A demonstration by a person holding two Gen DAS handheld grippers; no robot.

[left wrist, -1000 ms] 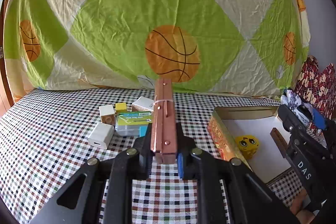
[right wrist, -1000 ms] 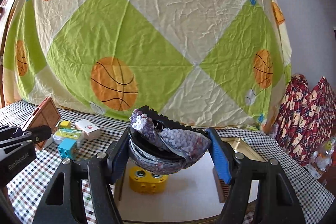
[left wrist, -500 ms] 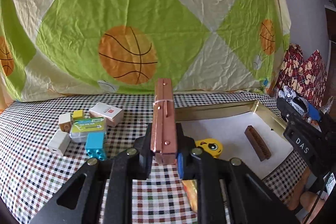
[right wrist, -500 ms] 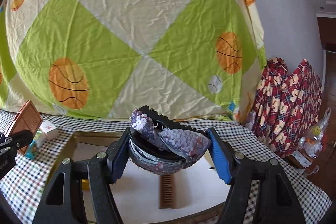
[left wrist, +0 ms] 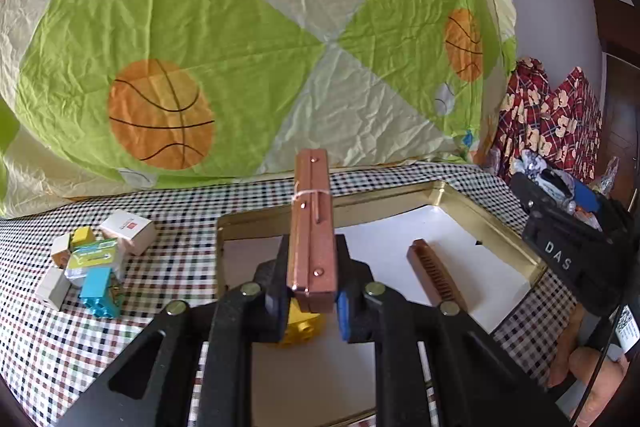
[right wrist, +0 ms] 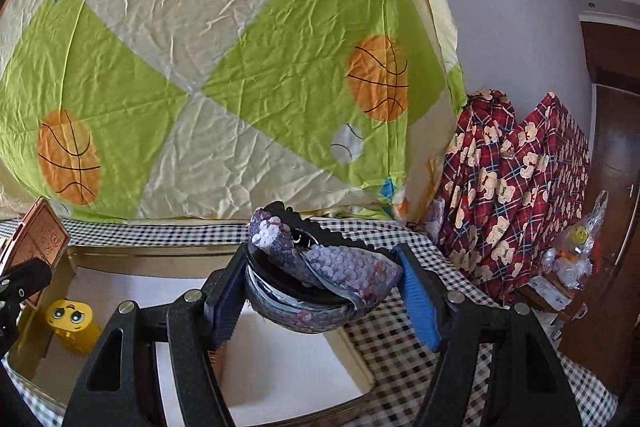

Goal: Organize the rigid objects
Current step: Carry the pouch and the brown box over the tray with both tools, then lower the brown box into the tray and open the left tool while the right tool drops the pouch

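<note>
Copper-coloured case (left wrist: 312,227) sits clamped upright in your left gripper (left wrist: 310,301), above the gold-rimmed tray (left wrist: 496,223); a yellow face block (left wrist: 302,325) lies under the tips, a brown comb (left wrist: 438,277) just to their right, loose blocks (left wrist: 90,259) far left on the checked cloth. Your right gripper (right wrist: 320,291) pinches a sequinned hairband (right wrist: 324,271) over the tray's (right wrist: 352,347) right edge, yellow block (right wrist: 72,323) far left.

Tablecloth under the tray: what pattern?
The tablecloth is a small check of black, white and reddish-brown. It shows best in the left wrist view, around the tray.
</note>
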